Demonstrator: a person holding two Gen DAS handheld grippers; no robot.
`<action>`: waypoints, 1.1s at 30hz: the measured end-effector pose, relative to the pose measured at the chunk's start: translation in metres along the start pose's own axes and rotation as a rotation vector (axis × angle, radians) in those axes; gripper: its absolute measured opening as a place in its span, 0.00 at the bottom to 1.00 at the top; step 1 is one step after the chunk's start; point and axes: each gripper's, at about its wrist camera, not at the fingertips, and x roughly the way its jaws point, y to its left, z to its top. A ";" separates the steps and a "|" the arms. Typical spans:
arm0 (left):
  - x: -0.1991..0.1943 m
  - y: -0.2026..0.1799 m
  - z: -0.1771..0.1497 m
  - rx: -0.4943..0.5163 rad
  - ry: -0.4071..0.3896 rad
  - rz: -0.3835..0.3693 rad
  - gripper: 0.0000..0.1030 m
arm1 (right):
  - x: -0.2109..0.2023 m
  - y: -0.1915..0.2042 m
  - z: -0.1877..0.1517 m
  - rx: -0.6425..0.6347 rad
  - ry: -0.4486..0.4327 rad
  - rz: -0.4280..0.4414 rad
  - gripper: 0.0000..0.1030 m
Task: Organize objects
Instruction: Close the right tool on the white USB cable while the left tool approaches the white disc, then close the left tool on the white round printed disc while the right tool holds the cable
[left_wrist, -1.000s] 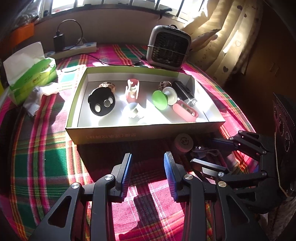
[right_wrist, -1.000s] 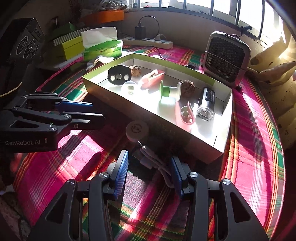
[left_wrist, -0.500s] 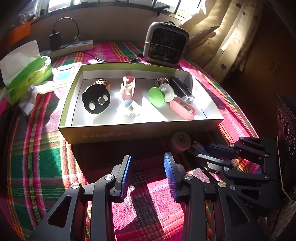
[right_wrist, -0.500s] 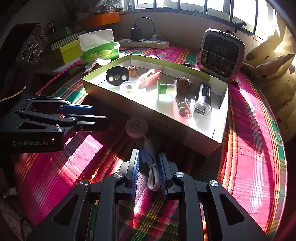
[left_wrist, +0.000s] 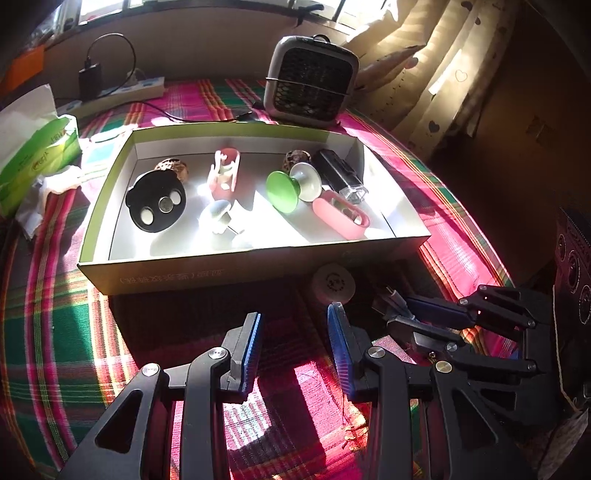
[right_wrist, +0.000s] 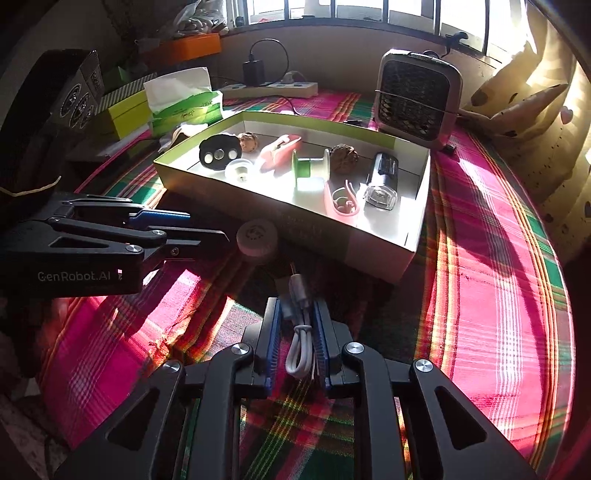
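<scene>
Right gripper (right_wrist: 295, 332) clamped on the folded white USB cable (right_wrist: 300, 343)
Cable's long axis along the fingers; cardboard box (right_wrist: 376, 254) at 12 o'clock; left gripper (left_wrist: 293, 343) open, empty

Your right gripper (right_wrist: 295, 332) has clamped the white cable (right_wrist: 300, 345), and its jaws hide the sides of the folded bundle; in the left wrist view only the plug end shows. The round white disc (left_wrist: 333, 283) sits in the box's (left_wrist: 207, 275) shadow, so its face markings are too faint to read. Glare washes out the small white piece (left_wrist: 218, 218) inside the box. The tissue pack (left_wrist: 33, 155) runs off the picture's left edge
</scene>
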 end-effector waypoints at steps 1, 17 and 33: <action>0.001 -0.002 0.001 0.003 0.002 -0.001 0.32 | -0.001 -0.001 -0.001 0.006 -0.001 -0.002 0.18; 0.014 -0.025 0.010 0.062 0.009 0.033 0.36 | -0.008 -0.013 -0.009 0.032 -0.008 -0.021 0.18; 0.020 -0.031 0.014 0.074 -0.003 0.085 0.36 | -0.008 -0.014 -0.008 0.036 -0.014 -0.020 0.18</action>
